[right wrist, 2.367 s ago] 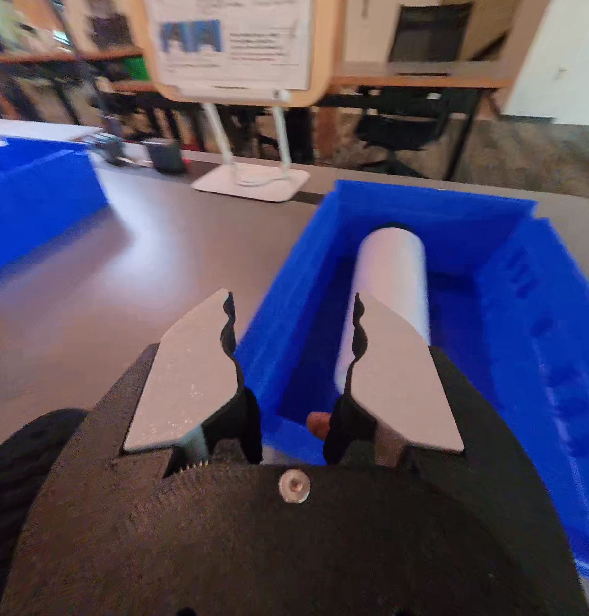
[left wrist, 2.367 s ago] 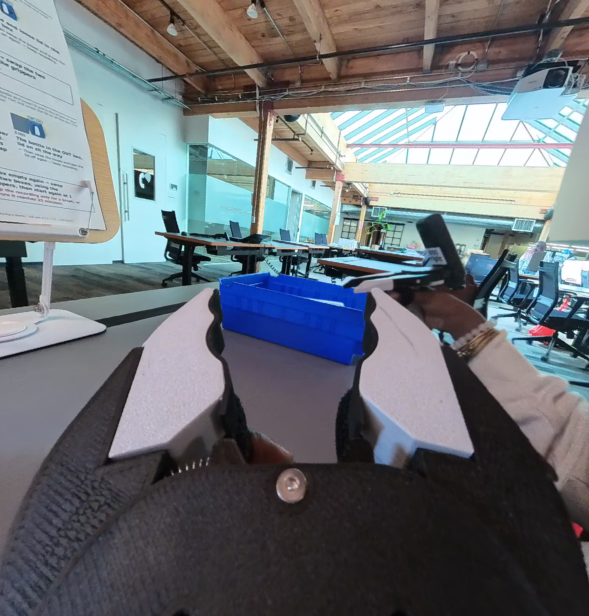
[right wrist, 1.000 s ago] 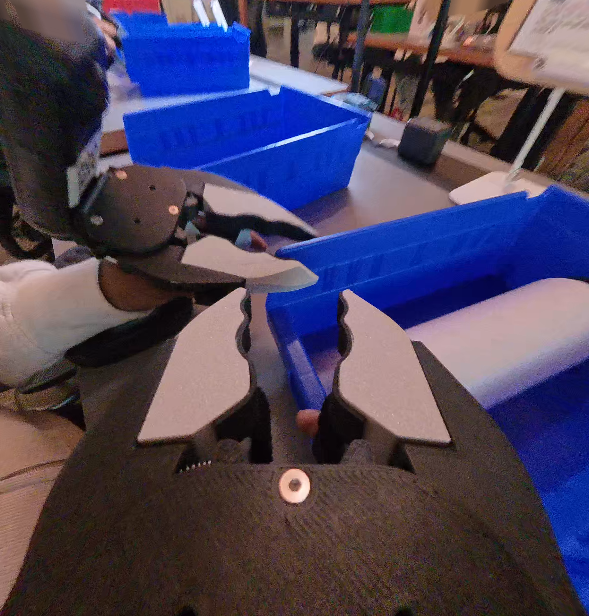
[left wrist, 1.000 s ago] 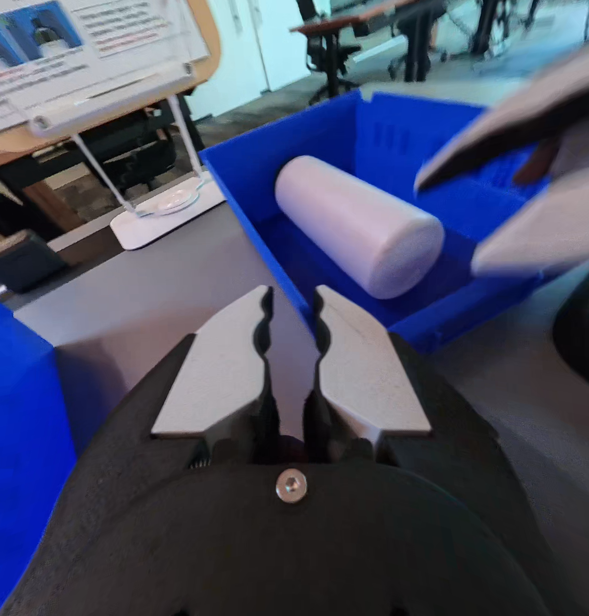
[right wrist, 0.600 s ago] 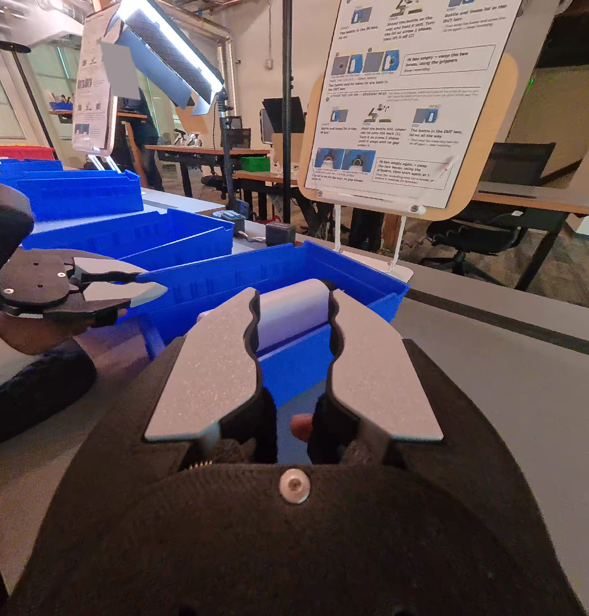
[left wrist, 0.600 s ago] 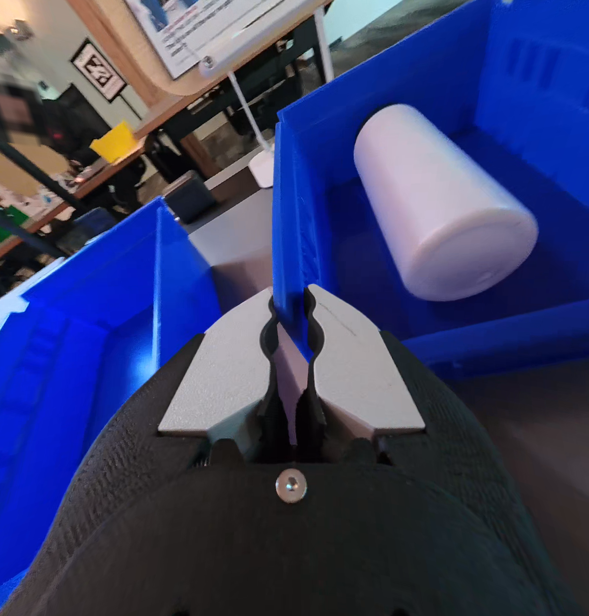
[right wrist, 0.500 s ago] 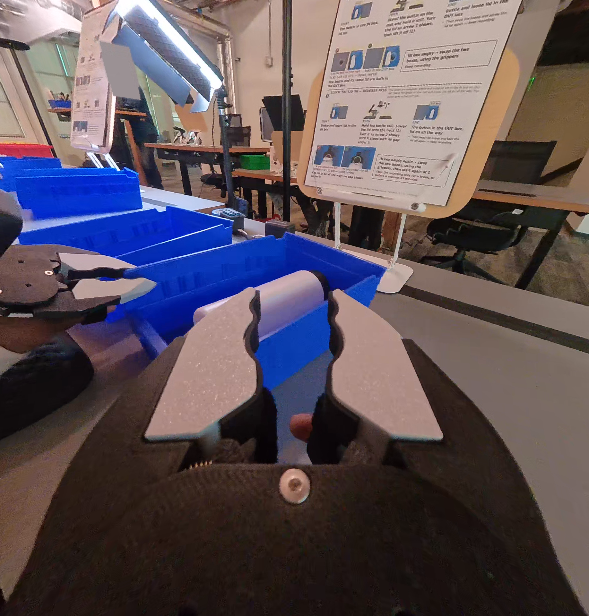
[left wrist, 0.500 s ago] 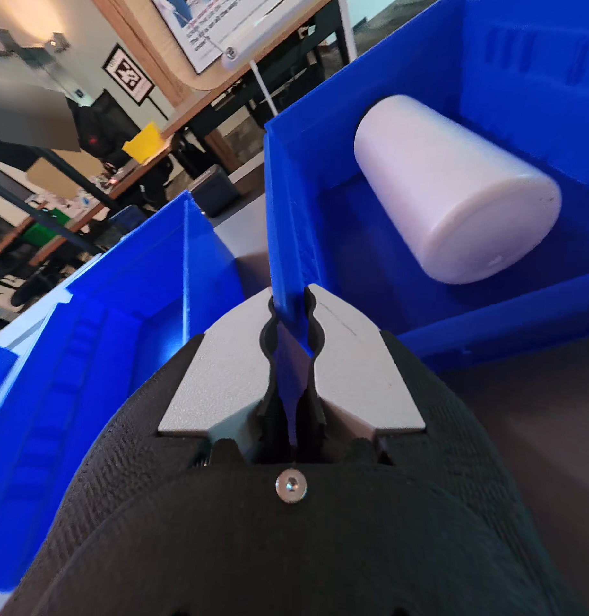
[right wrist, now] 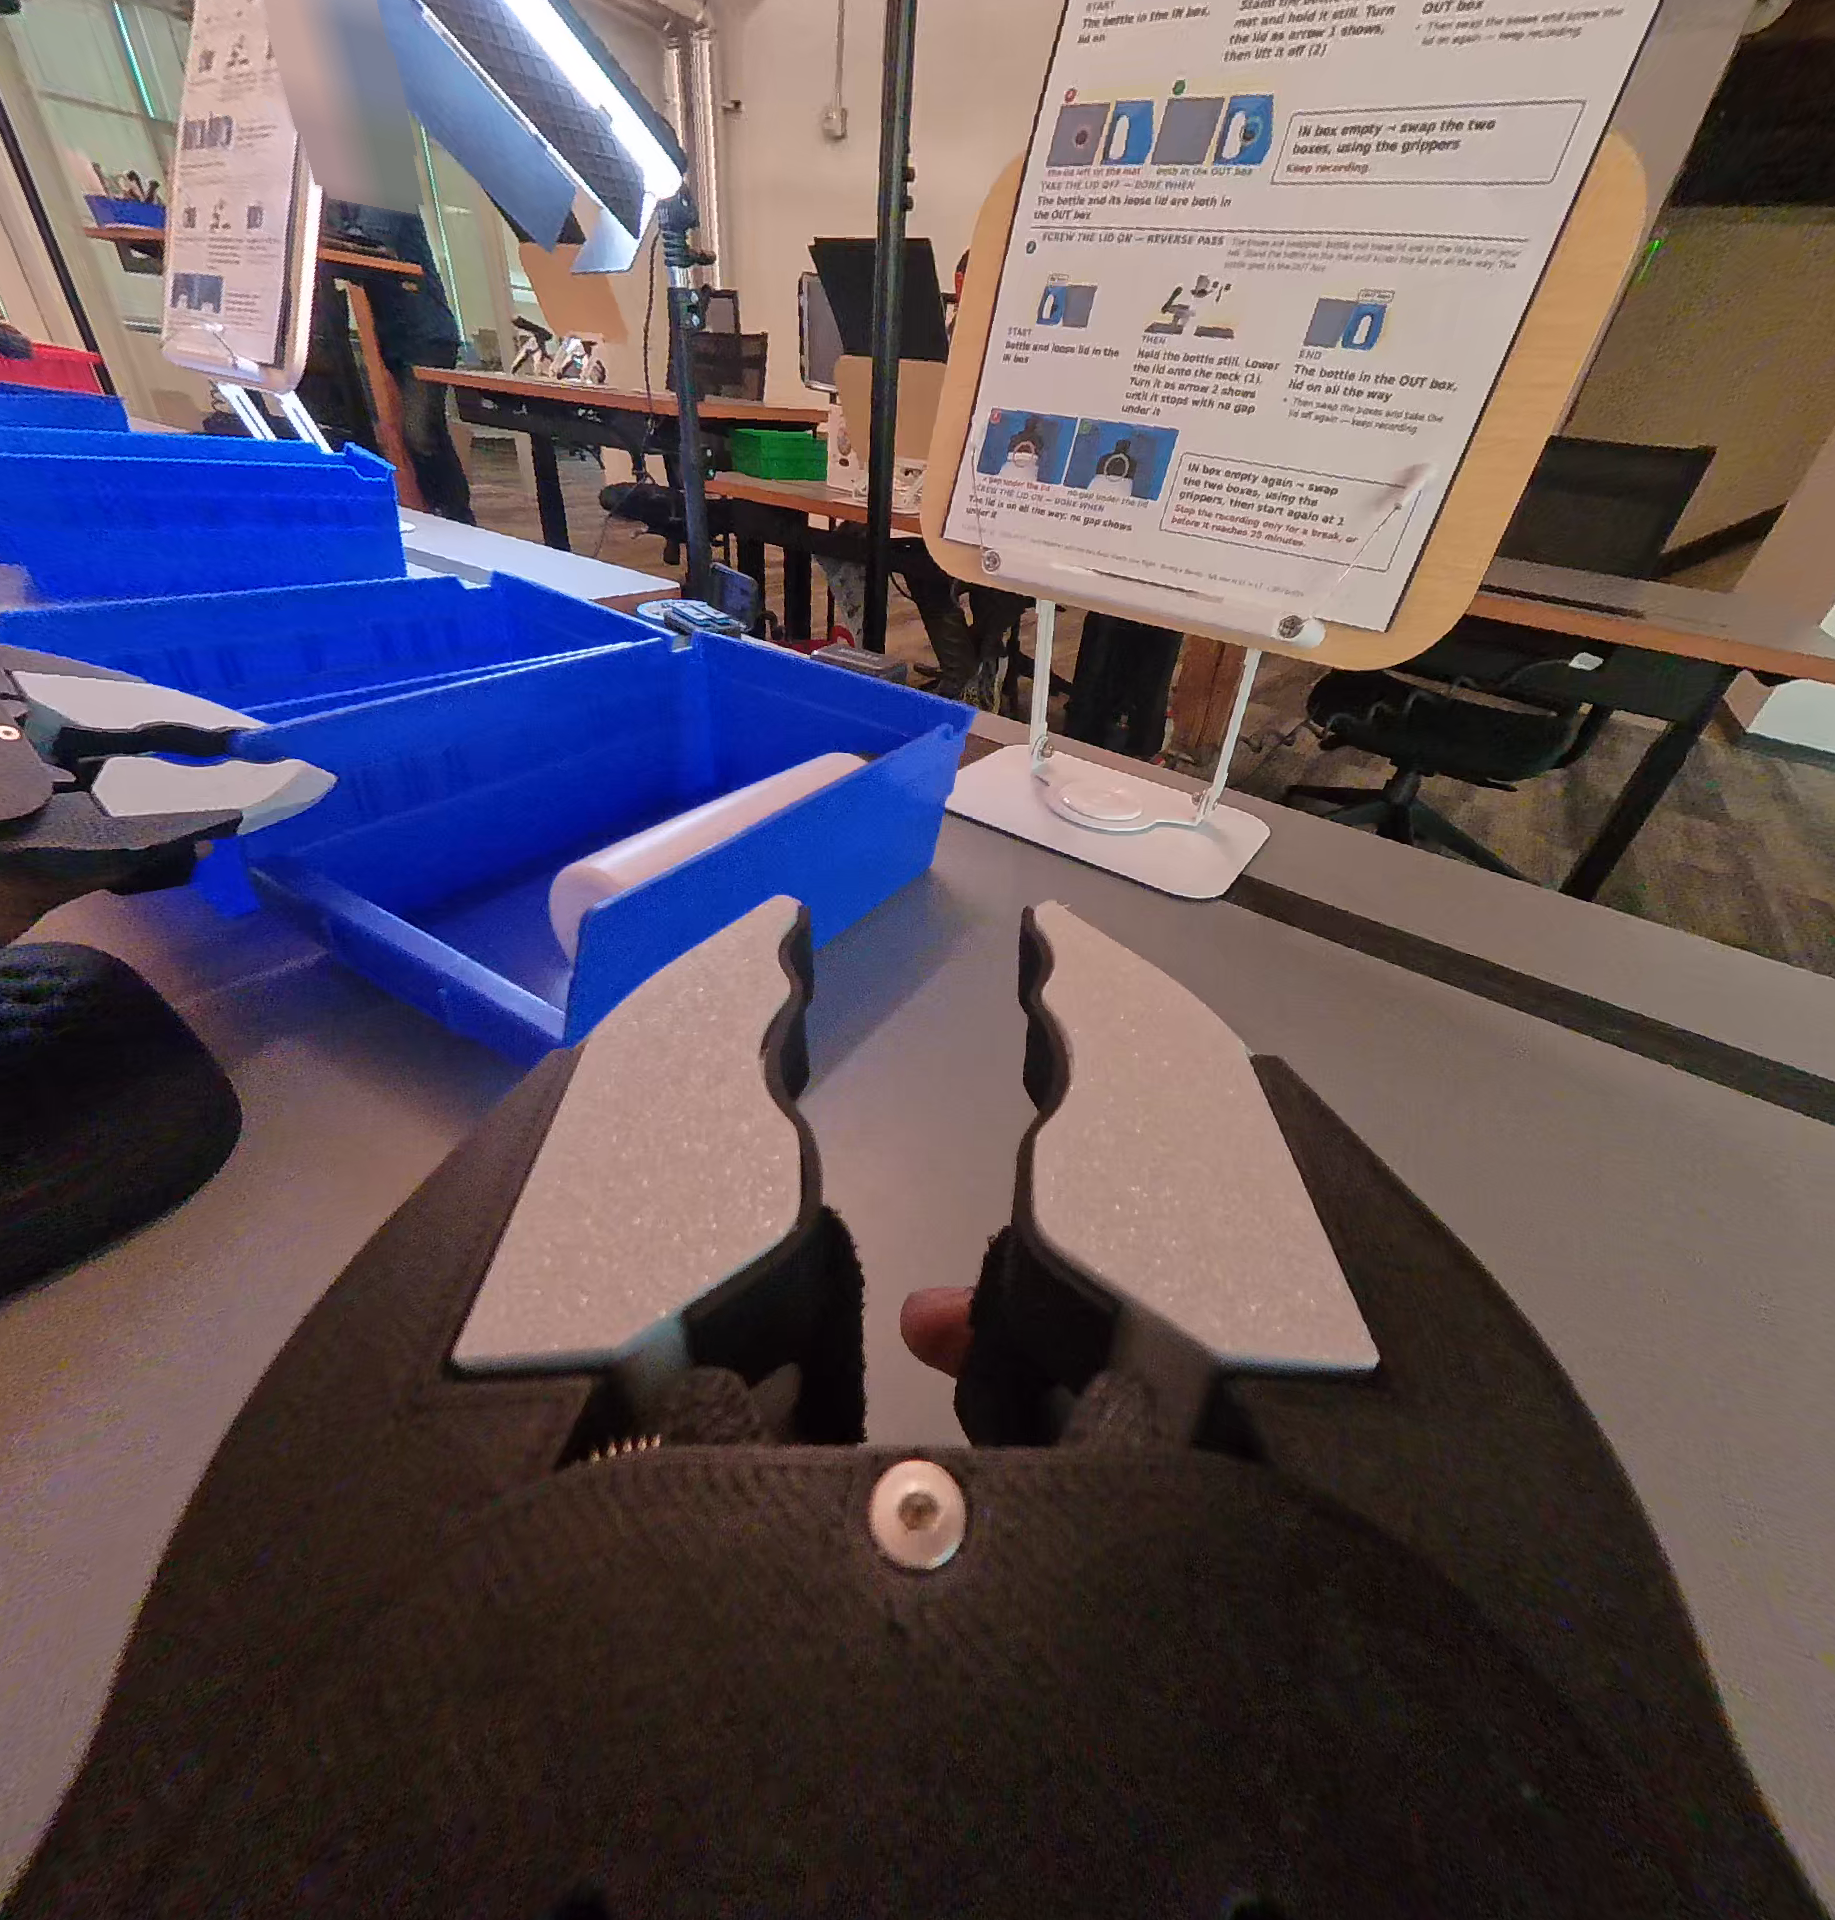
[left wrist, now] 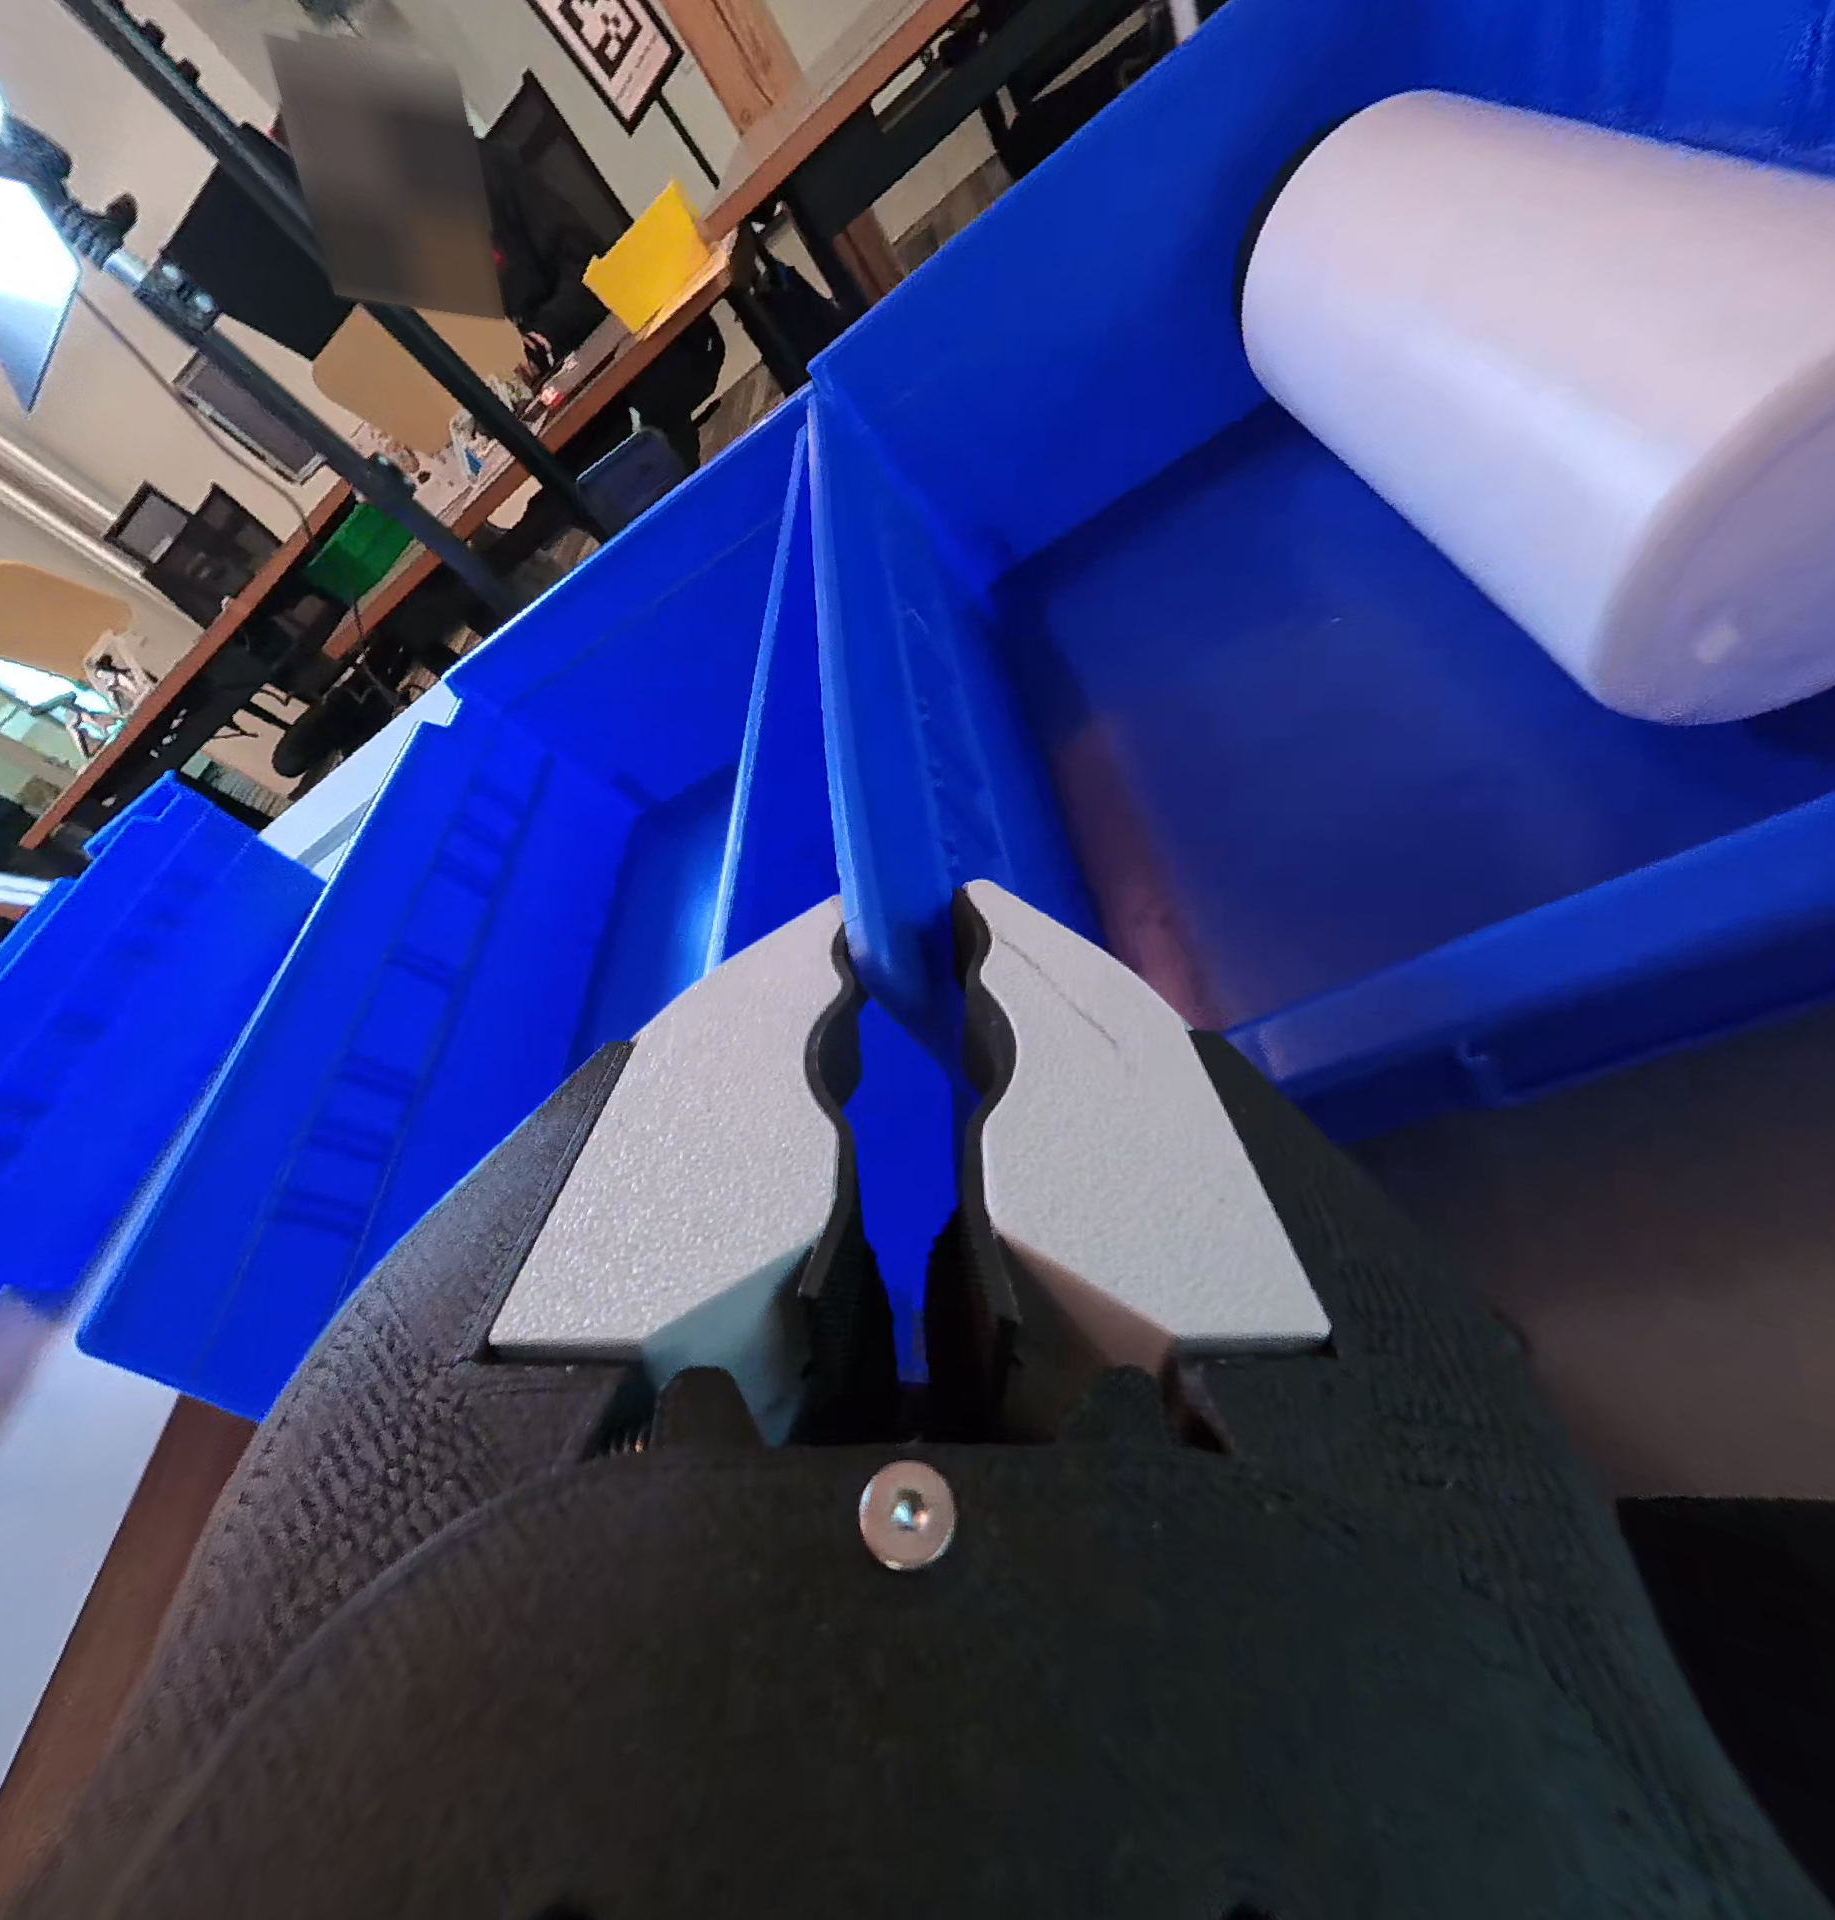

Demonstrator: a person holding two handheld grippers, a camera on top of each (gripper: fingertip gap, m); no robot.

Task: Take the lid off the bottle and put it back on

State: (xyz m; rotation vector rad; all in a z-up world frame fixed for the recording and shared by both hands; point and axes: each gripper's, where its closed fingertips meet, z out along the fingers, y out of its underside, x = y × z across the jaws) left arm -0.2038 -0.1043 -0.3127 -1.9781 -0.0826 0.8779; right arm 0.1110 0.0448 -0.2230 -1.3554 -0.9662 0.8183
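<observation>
A white bottle (left wrist: 1515, 395) lies on its side in a blue bin (left wrist: 892, 727). A sliver of its black lid (left wrist: 1256, 239) shows at the far end. My left gripper (left wrist: 902, 935) is shut on the near corner of this bin's left wall. In the right wrist view the bottle (right wrist: 705, 831) lies in the same bin (right wrist: 767, 862), with the left gripper (right wrist: 165, 769) at the bin's left corner. My right gripper (right wrist: 913, 935) is partly open and empty, over bare table to the right of the bin.
A second blue bin (right wrist: 321, 634) stands right against the first, and a third blue bin (right wrist: 186, 520) stands behind it. An instruction board (right wrist: 1256, 312) on a white stand (right wrist: 1110, 821) is behind the bin. A black textured pad (right wrist: 61, 1112) lies at the left. My hands' fingertips stand some 35 centimetres from each other.
My left gripper has closed on the bin's wall. The bin with the bottle has moved left, up against the second bin. The bin now lies to the left of my right gripper.
</observation>
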